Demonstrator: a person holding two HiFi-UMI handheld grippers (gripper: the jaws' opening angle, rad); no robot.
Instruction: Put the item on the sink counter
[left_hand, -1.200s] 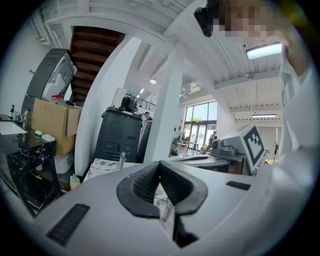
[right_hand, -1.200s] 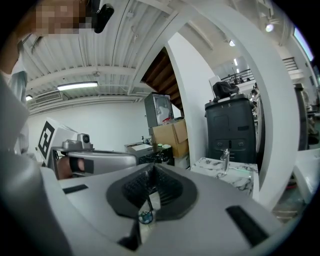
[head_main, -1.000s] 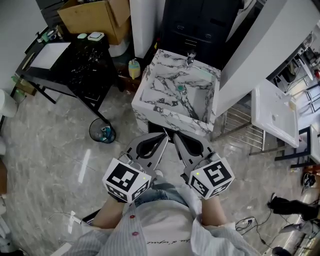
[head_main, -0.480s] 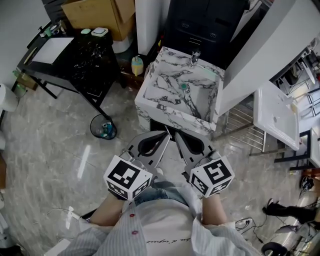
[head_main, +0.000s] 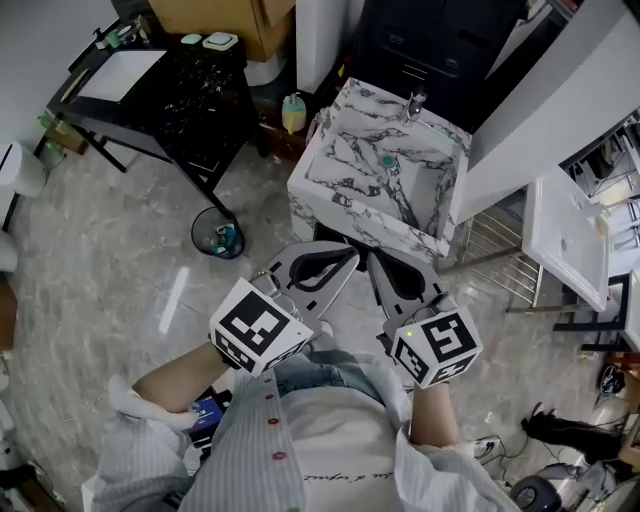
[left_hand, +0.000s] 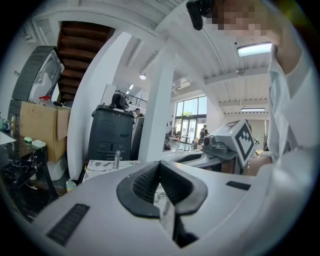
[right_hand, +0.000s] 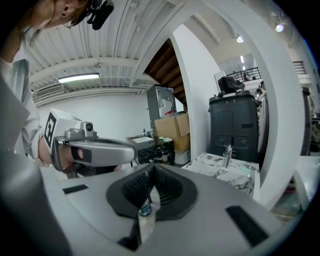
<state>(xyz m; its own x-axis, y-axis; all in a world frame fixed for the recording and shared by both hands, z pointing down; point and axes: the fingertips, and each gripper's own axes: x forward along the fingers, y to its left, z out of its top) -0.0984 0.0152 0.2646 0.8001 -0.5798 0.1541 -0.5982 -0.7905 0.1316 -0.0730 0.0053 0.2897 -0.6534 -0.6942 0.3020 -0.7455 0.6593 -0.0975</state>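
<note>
A white marble sink (head_main: 340, 205) with a chrome faucet (head_main: 413, 103) stands ahead of me on the floor. My left gripper (head_main: 350, 256) and right gripper (head_main: 372, 260) hover side by side in front of its near rim, both shut with nothing between the pads. In the left gripper view the left gripper (left_hand: 160, 164) points toward the sink (left_hand: 102, 165) and faucet (left_hand: 117, 159). In the right gripper view the shut right gripper (right_hand: 152, 170) faces the sink (right_hand: 227, 172). A yellow bottle (head_main: 293, 112) sits low beside the sink's left side.
A black table (head_main: 190, 95) with a white sheet (head_main: 120, 75) and small items stands at the left. A small bin (head_main: 218, 238) sits on the floor below it. Cardboard box (head_main: 215, 15) and dark cabinet (head_main: 420, 45) stand behind. A white basin (head_main: 565, 235) lies at the right.
Both grippers stay shut and close together. The left one has rolled a little. The head view has shifted, so the sink sits further right and my left sleeve shows.
</note>
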